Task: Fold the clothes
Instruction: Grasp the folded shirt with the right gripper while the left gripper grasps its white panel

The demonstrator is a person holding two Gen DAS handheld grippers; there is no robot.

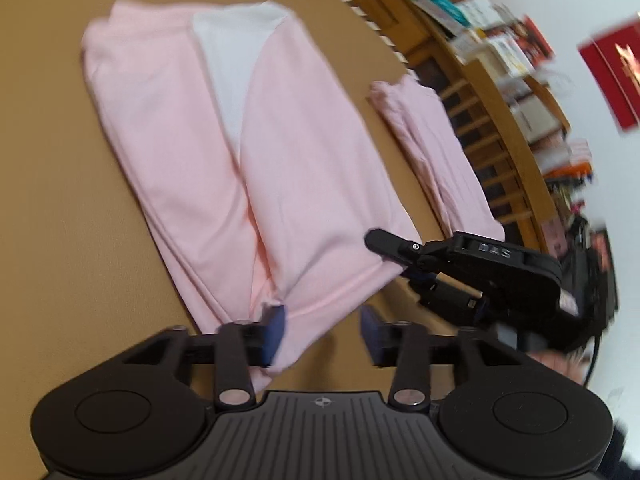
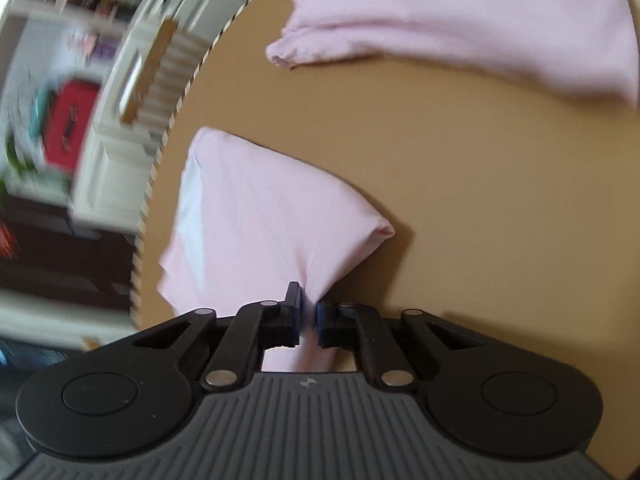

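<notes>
A tan table (image 1: 48, 160) carries all the work; its far edge borders cluttered shelving (image 1: 500, 80), blurred in both views. Near the middle of the table lies the largest garment — a pink shirt (image 1: 280, 160) with both sides turned inward over a white panel (image 1: 228, 68), so that it forms a long strip running away from the left camera. This layout suggests a lengthwise fold already made, with the crosswise fold yet to come. A second pink garment (image 1: 436, 160), smaller and already folded, is set aside near the shelving edge, well apart from the shirt, presumably to keep the working area free.

The left gripper (image 1: 320, 322) sits at the near hem with its jaws standing apart; cloth touches the left pad (image 1: 276, 326), but the right pad is clear of it, so nothing is clamped. The right gripper (image 2: 308, 316) is closed on a pinch of the shirt's hem near its right corner — the fabric puckers toward the pads. In the left view it reaches in from the right (image 1: 400, 248). One corner held and one free would suit re-gripping before the hem is lifted.
</notes>
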